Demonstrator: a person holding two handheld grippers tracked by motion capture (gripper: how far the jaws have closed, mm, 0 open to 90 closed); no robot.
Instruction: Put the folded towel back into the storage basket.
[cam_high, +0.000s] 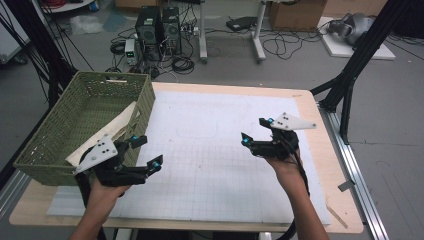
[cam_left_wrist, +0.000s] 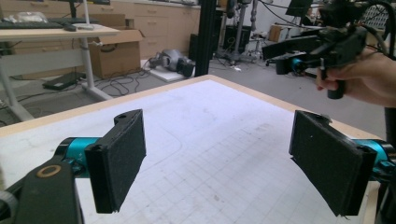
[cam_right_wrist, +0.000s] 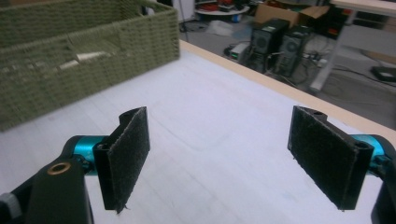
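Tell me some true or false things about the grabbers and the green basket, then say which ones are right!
1. Both grippers are open. True: the left gripper and the right gripper both have their jaws spread wide.
2. The right gripper holds a block. False: nothing sits between its jaws.
3. The green basket sits at the table's left side. True.
4. The basket is empty. False: a pale flat sheet leans inside it.
5. The white mat is covered in toys. False: it lies bare between the grippers.
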